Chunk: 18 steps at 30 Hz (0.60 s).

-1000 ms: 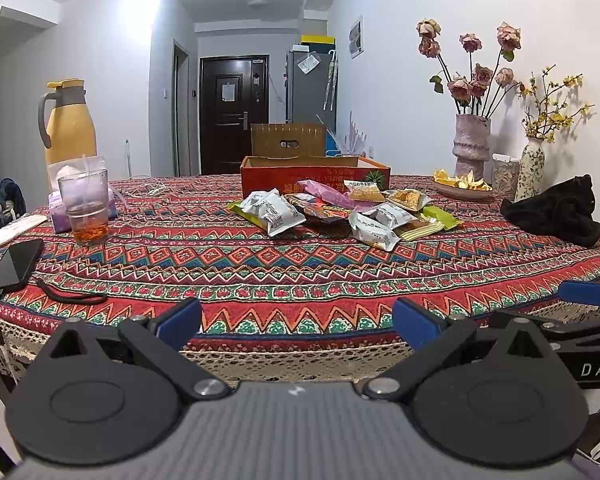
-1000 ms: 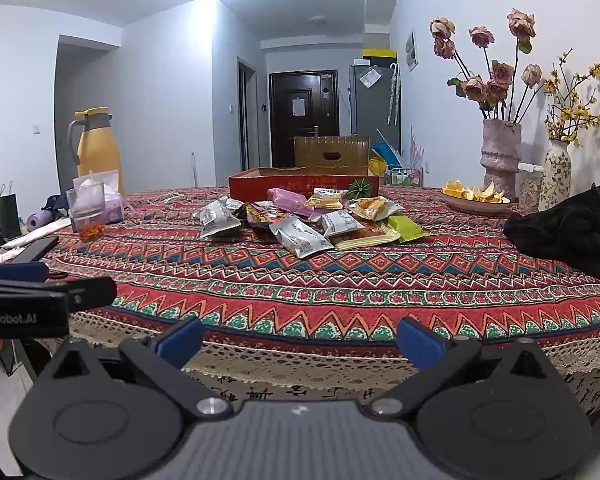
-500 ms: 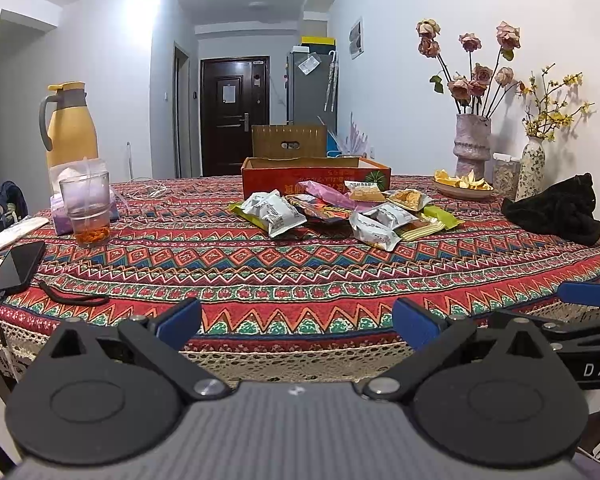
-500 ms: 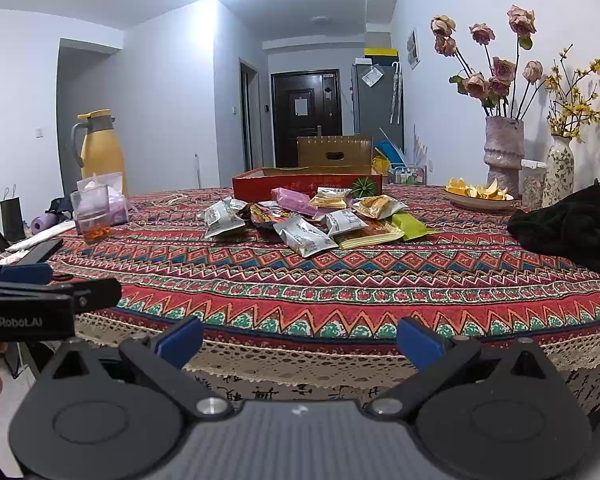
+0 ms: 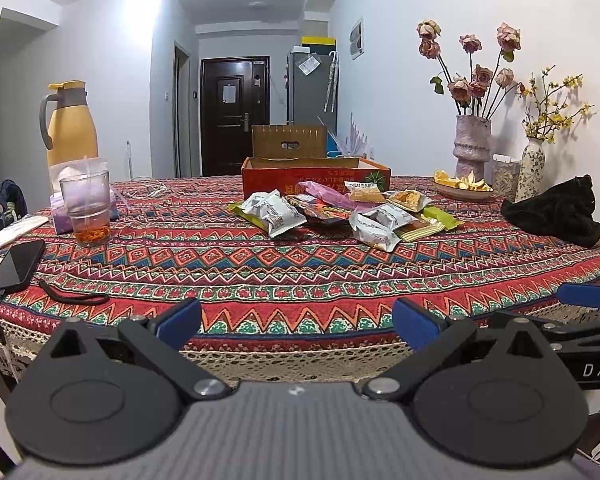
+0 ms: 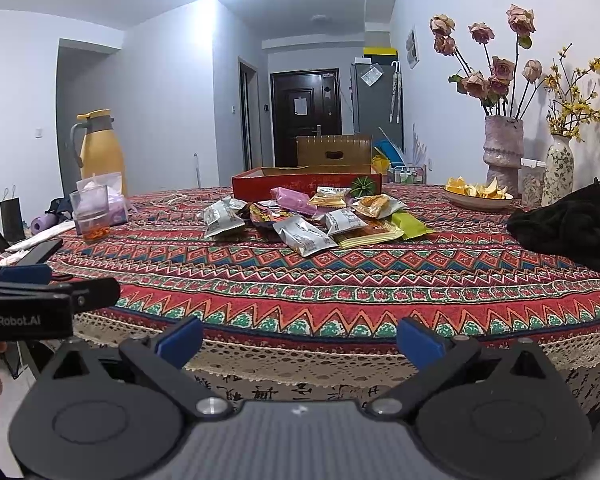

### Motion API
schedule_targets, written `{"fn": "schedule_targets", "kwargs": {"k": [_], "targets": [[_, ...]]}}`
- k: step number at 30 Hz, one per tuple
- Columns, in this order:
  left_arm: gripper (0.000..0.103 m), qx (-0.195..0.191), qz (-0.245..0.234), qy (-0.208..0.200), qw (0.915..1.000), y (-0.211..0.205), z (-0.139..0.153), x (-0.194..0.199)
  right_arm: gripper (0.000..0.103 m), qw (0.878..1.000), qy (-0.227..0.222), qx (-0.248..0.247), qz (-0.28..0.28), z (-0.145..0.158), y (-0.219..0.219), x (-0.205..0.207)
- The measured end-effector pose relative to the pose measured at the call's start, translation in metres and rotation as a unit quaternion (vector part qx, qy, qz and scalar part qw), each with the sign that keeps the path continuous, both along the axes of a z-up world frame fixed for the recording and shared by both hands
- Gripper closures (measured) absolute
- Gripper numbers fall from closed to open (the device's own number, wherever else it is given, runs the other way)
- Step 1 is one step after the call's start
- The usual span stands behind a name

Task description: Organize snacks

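Snack packets (image 5: 340,212) are piled up around the middle of the desk (image 5: 300,280), right in front of an orange cardboard box (image 5: 316,174) that sits toward the far edge. Nothing's been picked up yet.

Closest in, both tongs hang just off the near edge of the desk, over the lace trim of the patterned cloth. Left tongs (image 5: 296,320) are spread wide with blue pads (image 5: 180,318) well apart, gripping nothing. Right tongs (image 6: 300,338) are the same deal, wide open and empty.

Near the left edge there's a black phone (image 5: 16,266) with a dark strap trailing off it, then a clear cup (image 5: 87,206) with something orange at the bottom, and behind that a tissue pack and a yellow thermos jug (image 5: 70,124).

In the pile you can make out a couple of silver packets (image 5: 274,214), a pink one (image 6: 294,200), a green one (image 6: 410,226) and some gold ones, overlapping each other.

On the right edge a black cloth (image 5: 556,212) is bunched up. Beyond it a plate of orange peels (image 5: 462,186), a vase with dried roses (image 5: 472,146) and a smaller floral vase (image 5: 532,170) stand by the wall.
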<state>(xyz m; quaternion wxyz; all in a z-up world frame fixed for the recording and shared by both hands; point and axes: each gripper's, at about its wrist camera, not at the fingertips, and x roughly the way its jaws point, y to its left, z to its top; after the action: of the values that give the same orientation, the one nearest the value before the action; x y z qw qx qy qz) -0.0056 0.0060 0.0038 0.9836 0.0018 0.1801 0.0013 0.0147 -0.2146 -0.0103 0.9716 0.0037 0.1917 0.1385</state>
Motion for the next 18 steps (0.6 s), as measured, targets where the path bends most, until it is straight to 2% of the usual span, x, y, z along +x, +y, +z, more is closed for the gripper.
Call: {"fn": "schedule_targets", "kwargs": {"k": [18], "targets": [[0.000,-0.001,0.003,0.002,1.0000,-0.0012,-0.0024,0.0003,0.000,1.000,-0.001,-0.002,0.001,0.0009,-0.0003,0.0012]]}}
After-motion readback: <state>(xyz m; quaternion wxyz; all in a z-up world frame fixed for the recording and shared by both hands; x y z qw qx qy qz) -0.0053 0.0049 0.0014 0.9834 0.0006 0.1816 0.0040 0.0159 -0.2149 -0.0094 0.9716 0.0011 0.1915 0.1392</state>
